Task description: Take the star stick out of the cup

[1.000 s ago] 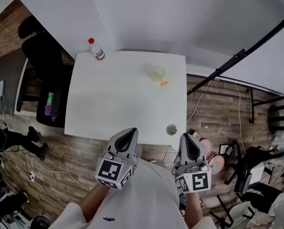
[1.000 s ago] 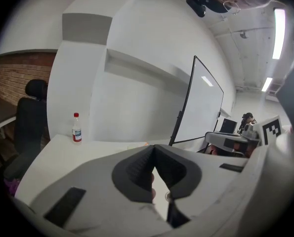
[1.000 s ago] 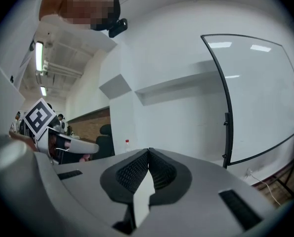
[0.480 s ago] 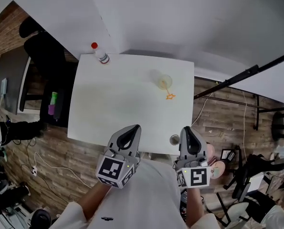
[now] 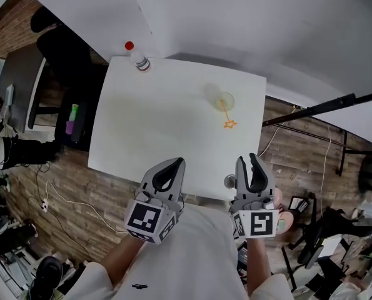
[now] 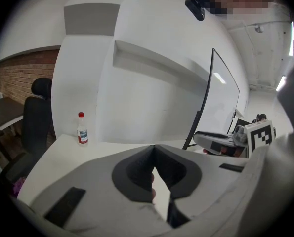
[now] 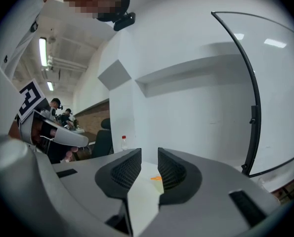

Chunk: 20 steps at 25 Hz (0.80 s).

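A clear cup [image 5: 222,99] stands on the white table [image 5: 154,136] at its far right. An orange star stick [image 5: 229,121] leans out of it, star end toward me. Both grippers hang off the table's near edge, well short of the cup. My left gripper [image 5: 171,165] is shut with its tips touching and nothing between them [image 6: 153,146]. My right gripper [image 5: 247,163] has its jaws opening, a gap between them and nothing inside [image 7: 149,161]. The orange star [image 7: 156,178] shows far off through that gap.
A water bottle with a red cap [image 5: 137,57] stands at the table's far left corner, also in the left gripper view as the bottle [image 6: 81,130]. A small round metal object [image 5: 229,181] lies at the near right edge. A black office chair [image 5: 60,49] stands left of the table.
The right gripper's jaws have parted from shut. The head view has shifted, so the table sits a little lower and to the right in view. Both grippers stay near the table's front edge.
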Available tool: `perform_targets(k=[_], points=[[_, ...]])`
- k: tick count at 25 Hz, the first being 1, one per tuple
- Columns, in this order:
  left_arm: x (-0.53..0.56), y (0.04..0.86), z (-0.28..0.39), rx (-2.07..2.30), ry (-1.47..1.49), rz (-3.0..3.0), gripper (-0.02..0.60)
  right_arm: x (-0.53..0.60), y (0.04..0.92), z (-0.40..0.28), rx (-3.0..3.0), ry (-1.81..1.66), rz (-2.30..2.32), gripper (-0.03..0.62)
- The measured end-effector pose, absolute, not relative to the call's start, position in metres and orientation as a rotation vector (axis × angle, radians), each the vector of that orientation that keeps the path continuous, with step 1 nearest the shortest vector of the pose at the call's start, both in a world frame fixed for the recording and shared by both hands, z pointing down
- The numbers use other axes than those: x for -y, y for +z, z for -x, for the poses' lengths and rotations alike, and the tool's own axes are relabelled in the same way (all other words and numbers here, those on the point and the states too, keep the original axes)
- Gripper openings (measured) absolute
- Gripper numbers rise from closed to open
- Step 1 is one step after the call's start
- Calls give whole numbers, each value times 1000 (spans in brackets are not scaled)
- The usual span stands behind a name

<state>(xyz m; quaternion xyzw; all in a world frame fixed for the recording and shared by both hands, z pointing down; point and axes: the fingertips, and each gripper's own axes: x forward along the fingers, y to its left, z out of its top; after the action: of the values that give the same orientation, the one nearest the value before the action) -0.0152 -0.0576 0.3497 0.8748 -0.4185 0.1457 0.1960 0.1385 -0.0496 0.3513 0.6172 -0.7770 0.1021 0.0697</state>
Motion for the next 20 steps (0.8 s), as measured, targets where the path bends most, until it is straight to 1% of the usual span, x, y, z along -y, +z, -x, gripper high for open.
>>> perform_targets(k=[8, 10, 12, 14, 16, 20], points=[[66, 366, 17, 1195, 432, -2398, -5, 69, 372, -133, 2316, 323, -1838, 124], [68, 370, 17, 1194, 437, -2388, -5, 75, 377, -130, 2311, 293, -1815, 139], [70, 377, 17, 1187, 445, -2379, -5, 79, 381, -125, 2303, 222, -1777, 168], [73, 386, 16, 1178, 455, -2370, -5, 84, 388, -121, 2299, 165, -1726, 175], [75, 393, 14, 1171, 463, -2361, -5, 89, 396, -120, 2296, 207, -1725, 194], [81, 406, 11, 1161, 469, -2338, -5, 100, 409, -122, 2279, 250, -1750, 202]])
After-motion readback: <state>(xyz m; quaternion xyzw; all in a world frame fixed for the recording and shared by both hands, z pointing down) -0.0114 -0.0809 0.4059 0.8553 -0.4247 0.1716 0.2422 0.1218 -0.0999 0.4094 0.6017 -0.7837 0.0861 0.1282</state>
